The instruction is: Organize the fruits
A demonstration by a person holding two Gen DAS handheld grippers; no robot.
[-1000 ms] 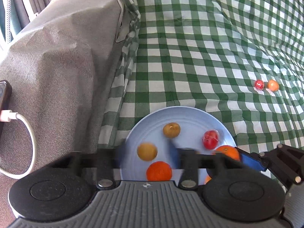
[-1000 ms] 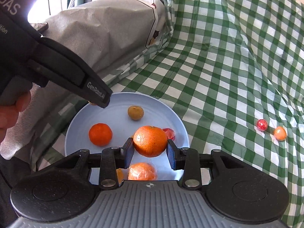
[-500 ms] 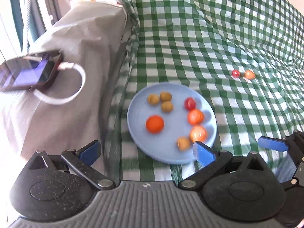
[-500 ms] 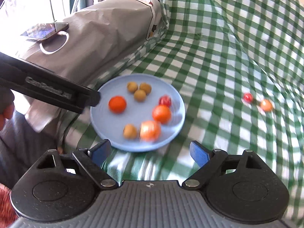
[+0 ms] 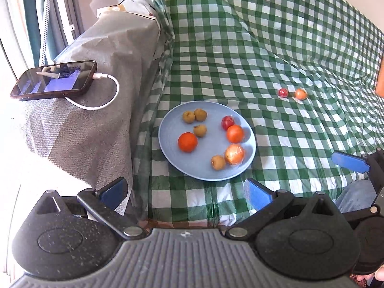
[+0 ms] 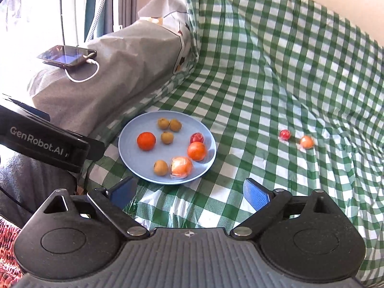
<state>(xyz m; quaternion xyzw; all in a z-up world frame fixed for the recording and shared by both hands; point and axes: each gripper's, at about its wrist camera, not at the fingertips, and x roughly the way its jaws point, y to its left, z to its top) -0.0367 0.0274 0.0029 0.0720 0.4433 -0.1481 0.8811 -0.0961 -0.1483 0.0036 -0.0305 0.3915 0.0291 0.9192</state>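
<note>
A light blue plate (image 5: 168, 132) (image 6: 127, 141) lies on the green checked cloth and holds several fruits: oranges (image 5: 187, 142) (image 6: 197, 151), a wrapped orange (image 5: 234, 153) (image 6: 182, 166), a red fruit (image 5: 227, 122) (image 6: 196, 138) and small brown fruits (image 5: 200, 114) (image 6: 167, 137). A small red fruit (image 5: 283, 92) (image 6: 285, 134) and a small orange fruit (image 5: 300, 94) (image 6: 306, 142) lie on the cloth to the right. My left gripper (image 5: 184, 192) is open and empty, near of the plate. My right gripper (image 6: 189, 192) is open and empty, likewise back from the plate.
A grey covered block (image 5: 96, 120) (image 6: 115, 81) stands left of the plate, with a phone (image 5: 54, 79) (image 6: 67, 56) and white cable on top. The left gripper's body (image 6: 45, 141) shows at the left of the right wrist view. Checked cloth (image 5: 264, 36) rises behind.
My right gripper let go of the orange onto the plate and opened. Both grippers have pulled back and up from the plate; the left one opened too.
</note>
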